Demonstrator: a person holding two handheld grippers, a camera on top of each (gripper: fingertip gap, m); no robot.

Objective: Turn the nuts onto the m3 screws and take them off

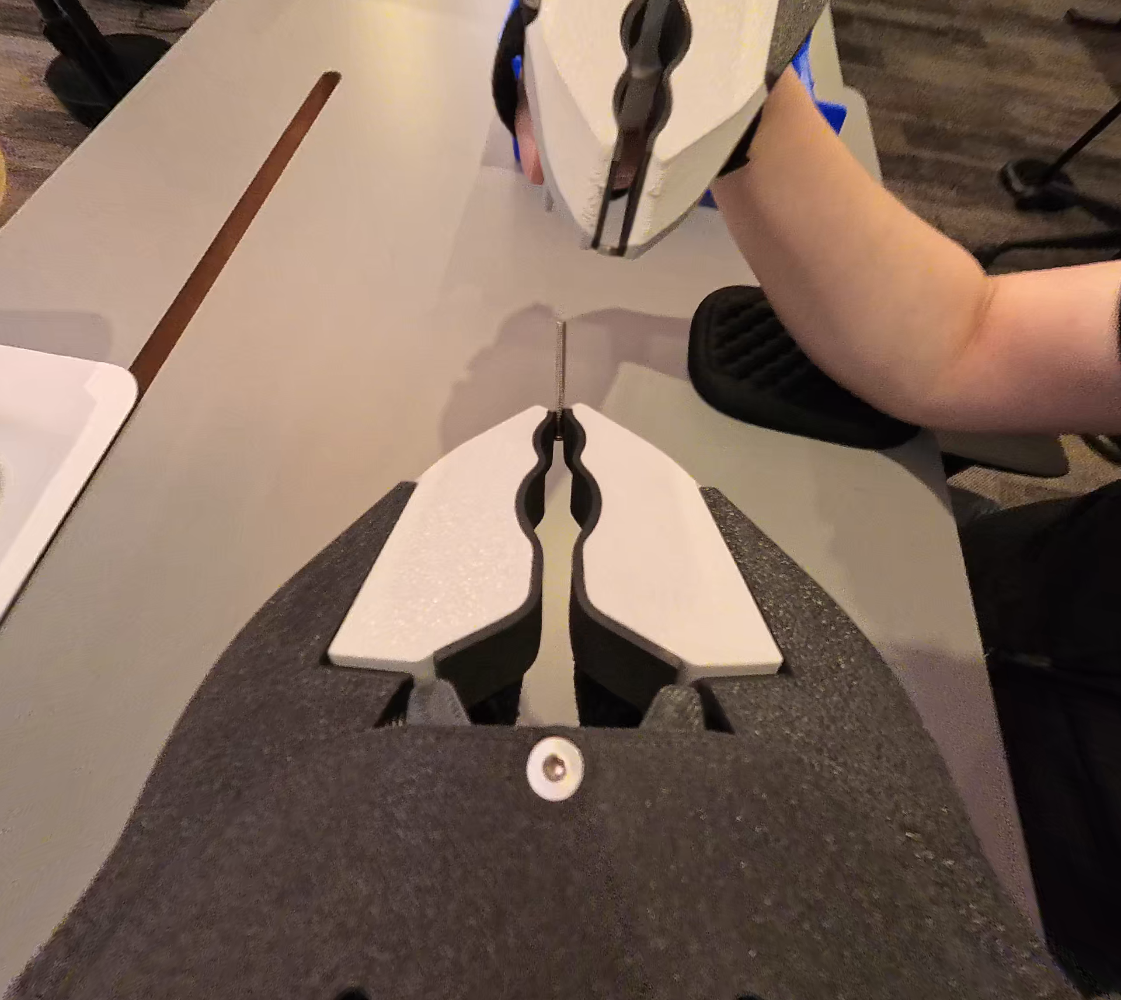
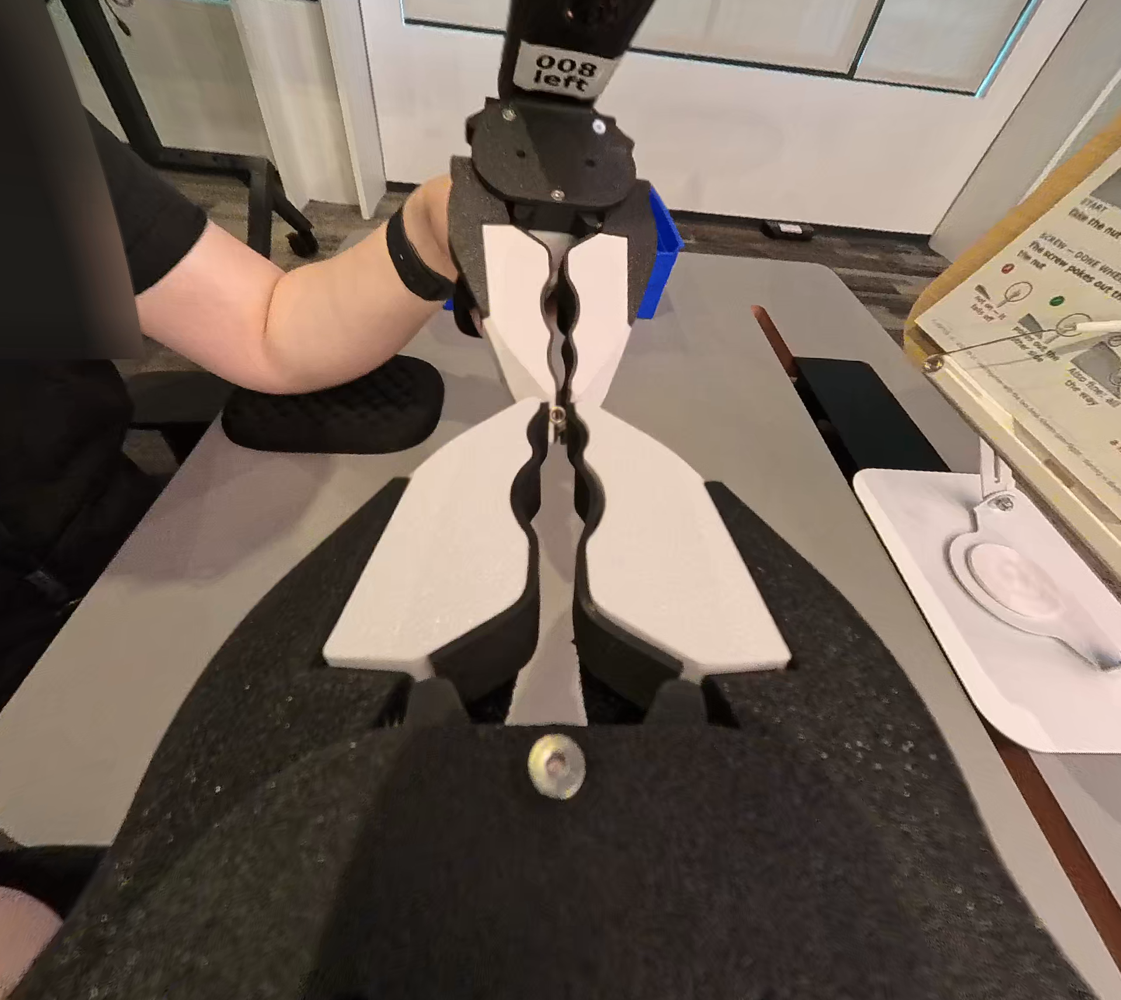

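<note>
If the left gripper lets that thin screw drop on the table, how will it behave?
The screw looks like a thin, straight metal rod, so probably stiff and very light. Being round and slender, it would likely roll on the smooth grey table. Only its end sits between the left gripper fingers, so a sideways nudge from the right gripper may pivot it.

Grey table (image 2: 758,364): white stand base (image 2: 946,607), blue bin (image 2: 664,255), probably.

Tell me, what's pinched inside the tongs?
The left tongs pinch a thin screw, its head hidden between the fingers. The right tongs pinch a tiny nut. How far the nut sits on the screw is covered.
</note>
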